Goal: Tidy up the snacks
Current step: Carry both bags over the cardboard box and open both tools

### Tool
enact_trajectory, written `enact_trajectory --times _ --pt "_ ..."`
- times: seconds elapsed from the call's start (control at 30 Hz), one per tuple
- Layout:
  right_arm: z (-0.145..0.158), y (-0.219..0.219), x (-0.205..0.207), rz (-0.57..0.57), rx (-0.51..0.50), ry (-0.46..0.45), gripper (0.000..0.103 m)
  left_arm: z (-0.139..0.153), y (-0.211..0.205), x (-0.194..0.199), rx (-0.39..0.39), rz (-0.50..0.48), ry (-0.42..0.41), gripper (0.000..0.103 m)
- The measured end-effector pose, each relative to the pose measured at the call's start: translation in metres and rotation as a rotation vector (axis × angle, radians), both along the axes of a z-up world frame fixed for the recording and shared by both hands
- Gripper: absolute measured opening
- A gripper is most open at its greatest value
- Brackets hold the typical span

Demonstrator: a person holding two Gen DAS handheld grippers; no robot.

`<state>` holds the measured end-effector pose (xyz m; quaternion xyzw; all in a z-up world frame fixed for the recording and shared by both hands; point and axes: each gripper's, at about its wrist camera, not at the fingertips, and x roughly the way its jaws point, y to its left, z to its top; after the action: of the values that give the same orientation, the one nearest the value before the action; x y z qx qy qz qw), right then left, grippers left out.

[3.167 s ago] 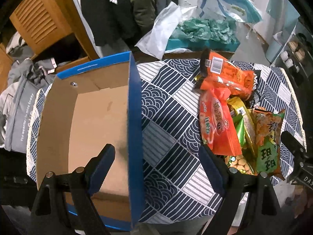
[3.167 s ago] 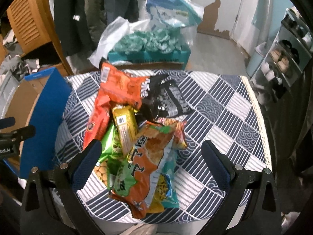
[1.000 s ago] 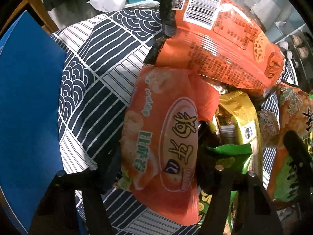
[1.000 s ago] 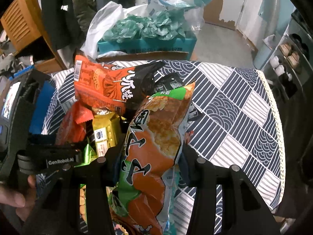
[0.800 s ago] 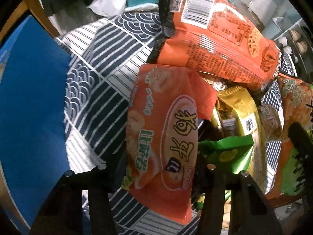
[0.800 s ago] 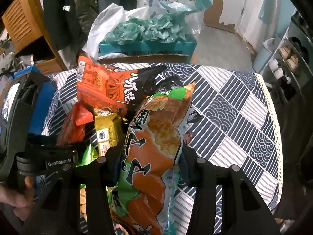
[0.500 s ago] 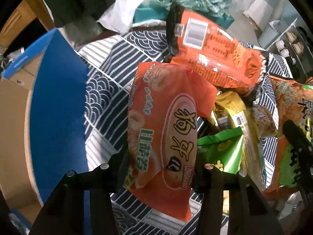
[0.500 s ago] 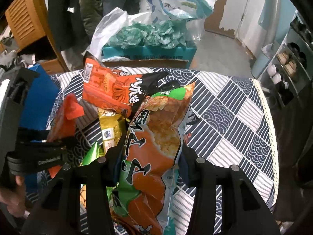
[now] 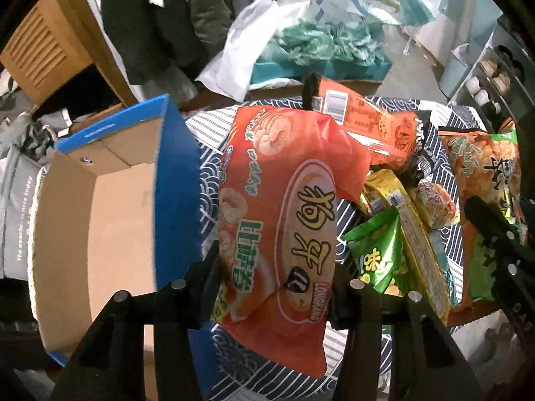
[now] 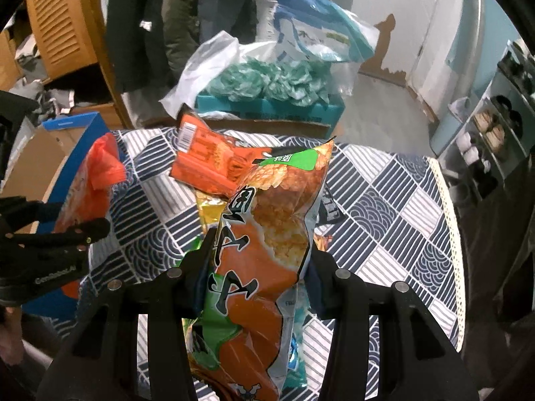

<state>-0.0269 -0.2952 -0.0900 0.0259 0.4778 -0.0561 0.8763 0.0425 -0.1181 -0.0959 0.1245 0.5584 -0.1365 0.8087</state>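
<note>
Red bag is clamped in the left gripper, pads squeezing both long edges near its bottom end, and it hangs clear above the cloth, just right of the box. The left jaws were closing in the last second, with that bag between them. From the right wrist view you can see the same bag edge-on at the left, with the left gripper's black finger across it.

Right gripper is clamped on the orange-green bag, gripping it around the middle, top end pointing away from the camera, over the pile of snacks. That pile sits on the cloth-covered table: a yellow pack, a green pack and an orange bag with a barcode at the far side.

The box is open and cardboard inside, with blue outer walls, standing at the table's left edge. Behind the table there's a teal crate stuffed with green wrappers.
</note>
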Motion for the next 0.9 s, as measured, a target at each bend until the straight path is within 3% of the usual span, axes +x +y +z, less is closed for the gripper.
enact_trajectory --times 0.43,0.9 --pt "0.021 0.038 0.006 0.074 -0.012 -0.030 0.046 0.031 0.040 -0.005 -0.007 0.014 -0.094 0.052" --pt "0.047 0.117 0.029 0.215 0.024 -0.073 0.046 0.053 0.109 -0.004 -0.038 0.108 -0.150 0.052"
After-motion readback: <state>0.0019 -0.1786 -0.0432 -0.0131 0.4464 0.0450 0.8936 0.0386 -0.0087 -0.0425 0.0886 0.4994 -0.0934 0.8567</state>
